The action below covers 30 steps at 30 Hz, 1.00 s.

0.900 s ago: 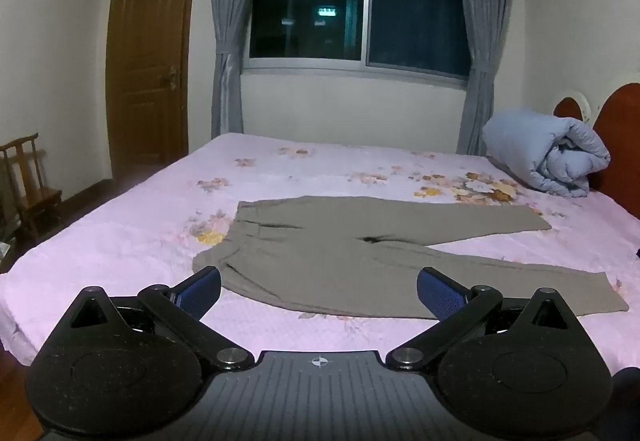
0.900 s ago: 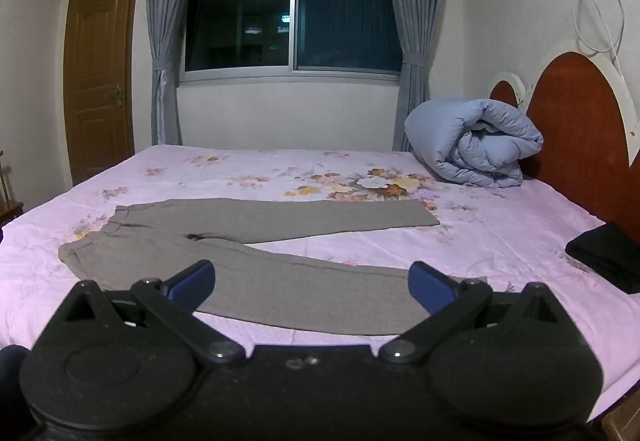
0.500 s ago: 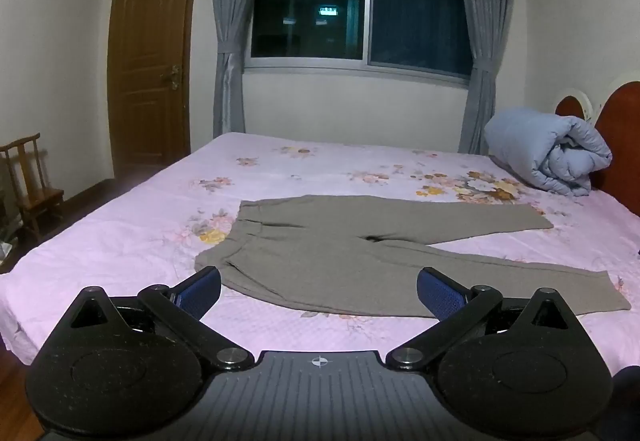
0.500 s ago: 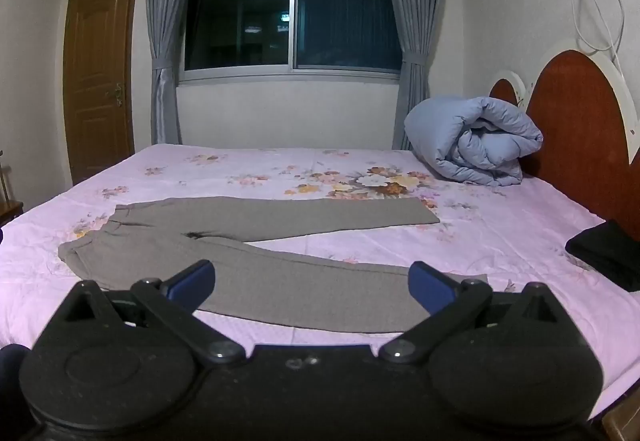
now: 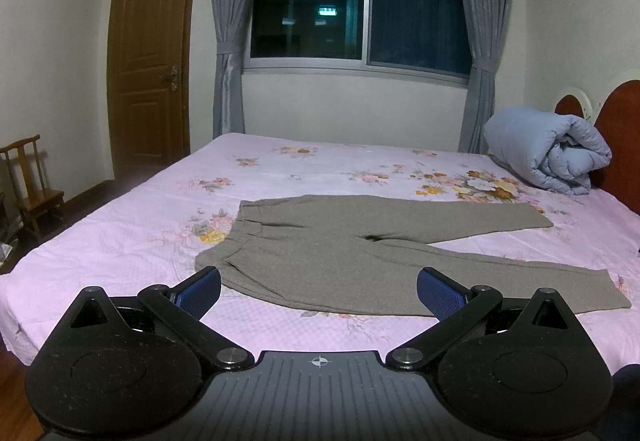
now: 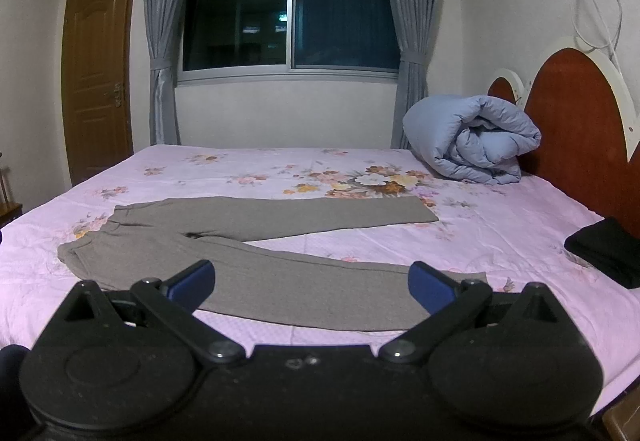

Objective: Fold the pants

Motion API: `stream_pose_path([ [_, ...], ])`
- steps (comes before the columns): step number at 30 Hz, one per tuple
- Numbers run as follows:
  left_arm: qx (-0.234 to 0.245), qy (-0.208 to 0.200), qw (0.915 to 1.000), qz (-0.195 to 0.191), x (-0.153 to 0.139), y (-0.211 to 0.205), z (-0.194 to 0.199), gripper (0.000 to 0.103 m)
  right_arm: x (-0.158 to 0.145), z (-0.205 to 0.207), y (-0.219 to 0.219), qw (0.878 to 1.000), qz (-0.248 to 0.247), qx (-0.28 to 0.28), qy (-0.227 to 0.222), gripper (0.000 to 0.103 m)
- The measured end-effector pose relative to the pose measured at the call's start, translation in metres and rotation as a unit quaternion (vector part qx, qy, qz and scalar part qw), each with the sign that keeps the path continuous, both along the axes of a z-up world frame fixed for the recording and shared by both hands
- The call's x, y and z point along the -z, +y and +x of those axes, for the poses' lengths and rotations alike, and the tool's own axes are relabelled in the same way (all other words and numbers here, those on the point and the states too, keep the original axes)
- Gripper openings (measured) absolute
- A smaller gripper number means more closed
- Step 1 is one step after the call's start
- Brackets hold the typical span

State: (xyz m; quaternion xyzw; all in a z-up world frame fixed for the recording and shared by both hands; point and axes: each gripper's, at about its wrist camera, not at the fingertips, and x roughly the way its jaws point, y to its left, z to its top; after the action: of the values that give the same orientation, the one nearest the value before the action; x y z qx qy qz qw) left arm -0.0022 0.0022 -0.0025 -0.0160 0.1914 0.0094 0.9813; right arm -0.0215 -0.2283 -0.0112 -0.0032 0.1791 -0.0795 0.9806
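So the pants [image 5: 360,253] are lying flat on the bed [image 5: 120,241], waistband toward the door side, two legs splayed apart in a V toward the headboard. Nothing folded yet as far as I can judge.

Both grippers are above the near edge of the bed, not touching fabric. Left gripper [image 5: 319,285] has its jaws spread wide and empty, lined up near the waist end. Right gripper [image 6: 311,283] same deal, wide and empty, over the near leg.

What could go wrong, imo: the cloth looks thin and limp, so a pinch could easily grab the pink sheet underneath along with it and drag the whole mess. Or catch only the top layer of the waistband, and the fold comes out crooked. The legs aren't aligned either, so if one gets flipped over the other carelessly, hems won't match.

Off to the side there's a rolled blue duvet [image 6: 472,139] and something black [image 6: 604,247] by the headboard, well apart from the pants.
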Motion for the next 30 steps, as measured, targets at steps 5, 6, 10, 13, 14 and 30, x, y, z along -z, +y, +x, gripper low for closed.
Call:
stream_pose_path([
  [5,0.000,0.000,1.0000,0.001,0.0002,-0.0007,-0.0009,0.103,0.0021,-0.0001,-0.0007,1.000,0.001,0.000,0.001,0.097],
  [6,0.000,0.000,1.0000,0.000,0.0003,-0.0005,-0.0005,0.103,0.0033,-0.0003,-0.0004,1.000,0.001,0.000,0.001,0.097],
  [10,0.001,0.000,1.0000,0.000,0.0002,0.0003,-0.0008,0.103,0.0011,0.0002,-0.0009,1.000,0.001,0.000,0.001,0.097],
  [13,0.001,0.000,1.0000,0.000,0.0024,-0.0028,0.0016,0.103,0.0021,0.0001,-0.0008,1.000,0.001,0.001,0.001,0.097],
  [14,0.002,0.000,1.0000,-0.001,0.0025,-0.0028,0.0014,0.103,0.0007,0.0003,-0.0009,1.000,0.002,0.000,0.002,0.097],
  [30,0.005,0.002,1.0000,0.000,0.0006,-0.0037,0.0024,0.103,0.0040,-0.0030,-0.0030,1.000,0.002,0.001,0.002,0.097],
])
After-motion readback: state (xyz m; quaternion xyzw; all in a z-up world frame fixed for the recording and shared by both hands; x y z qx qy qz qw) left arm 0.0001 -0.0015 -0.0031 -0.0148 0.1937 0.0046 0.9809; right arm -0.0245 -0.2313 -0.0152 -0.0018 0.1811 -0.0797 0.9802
